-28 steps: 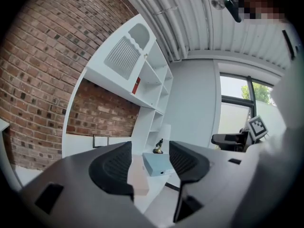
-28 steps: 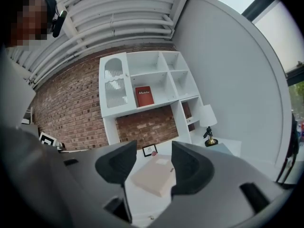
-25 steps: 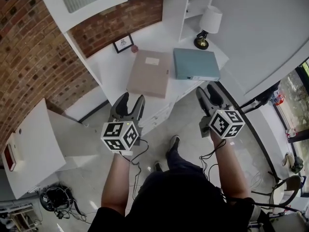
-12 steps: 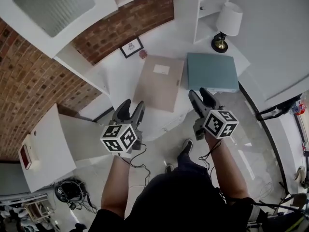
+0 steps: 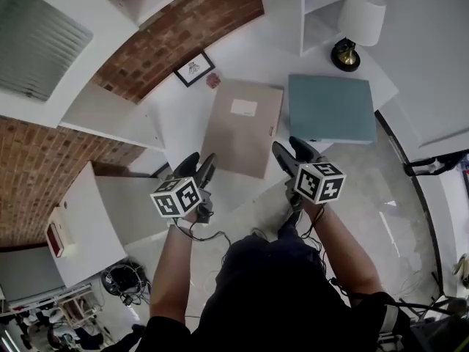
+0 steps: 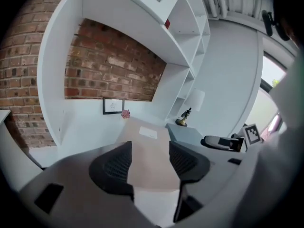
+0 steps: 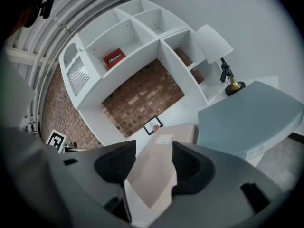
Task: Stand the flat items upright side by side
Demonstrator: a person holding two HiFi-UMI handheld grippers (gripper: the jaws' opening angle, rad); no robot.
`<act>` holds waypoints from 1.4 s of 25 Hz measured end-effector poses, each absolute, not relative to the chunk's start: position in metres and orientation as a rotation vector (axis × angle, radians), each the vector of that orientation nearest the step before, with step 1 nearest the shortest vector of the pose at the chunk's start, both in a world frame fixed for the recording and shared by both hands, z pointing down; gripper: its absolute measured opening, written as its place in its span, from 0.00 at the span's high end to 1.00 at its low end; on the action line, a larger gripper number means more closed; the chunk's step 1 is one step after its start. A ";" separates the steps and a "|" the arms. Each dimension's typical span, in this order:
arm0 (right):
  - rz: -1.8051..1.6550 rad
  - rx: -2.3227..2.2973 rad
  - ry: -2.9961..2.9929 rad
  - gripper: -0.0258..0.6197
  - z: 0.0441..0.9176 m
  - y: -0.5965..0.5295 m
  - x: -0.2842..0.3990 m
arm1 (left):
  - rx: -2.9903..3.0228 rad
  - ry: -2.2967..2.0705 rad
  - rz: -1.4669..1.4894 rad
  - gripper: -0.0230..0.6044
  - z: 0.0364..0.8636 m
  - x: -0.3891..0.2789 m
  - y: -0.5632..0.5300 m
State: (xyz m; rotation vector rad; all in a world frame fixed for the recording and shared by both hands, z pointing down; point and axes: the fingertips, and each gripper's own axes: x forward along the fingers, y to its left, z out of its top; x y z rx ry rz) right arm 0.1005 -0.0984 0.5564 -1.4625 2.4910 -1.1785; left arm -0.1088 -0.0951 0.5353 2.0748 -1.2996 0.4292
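Two flat items lie on the white desk (image 5: 183,116). A beige folder (image 5: 242,127) with a white label lies left, and a teal binder (image 5: 328,108) lies right of it. Neither is touched. My left gripper (image 5: 201,160) hovers open just before the beige folder's near left corner. In the left gripper view the beige folder (image 6: 151,167) shows between the open left gripper (image 6: 149,151), apart from its pads. My right gripper (image 5: 288,147) is open near the gap between the two items. The right gripper (image 7: 153,151) frames the beige folder (image 7: 159,172), with the teal binder (image 7: 249,120) at its right.
A lamp (image 5: 359,17) with a brass base stands behind the teal binder. A small picture frame (image 5: 194,68) and a pink ornament (image 5: 213,81) stand against the brick back wall. White shelf cubbies (image 7: 137,32) rise above, one holding a red book (image 7: 114,58). A white cabinet (image 5: 80,218) stands at lower left.
Both grippers have come forward and down to the desk's near edge, closer to the two flat items. The jaws look unchanged and nothing was taken hold of.
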 end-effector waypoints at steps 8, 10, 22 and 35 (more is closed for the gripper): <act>-1.338 -1.585 2.543 0.57 0.623 -0.128 0.067 | 2.025 -1.198 0.577 0.56 0.587 -0.132 -0.162; -1.376 -1.656 2.544 0.54 0.638 -0.136 0.061 | 2.011 -1.146 0.605 0.55 0.600 -0.134 -0.183; -1.639 -1.745 2.354 0.40 0.685 -0.161 0.051 | 1.957 -0.866 0.711 0.48 0.673 -0.123 -0.251; -1.615 -1.734 2.513 0.43 0.694 -0.142 0.042 | 2.021 -0.792 0.820 0.50 0.681 -0.111 -0.212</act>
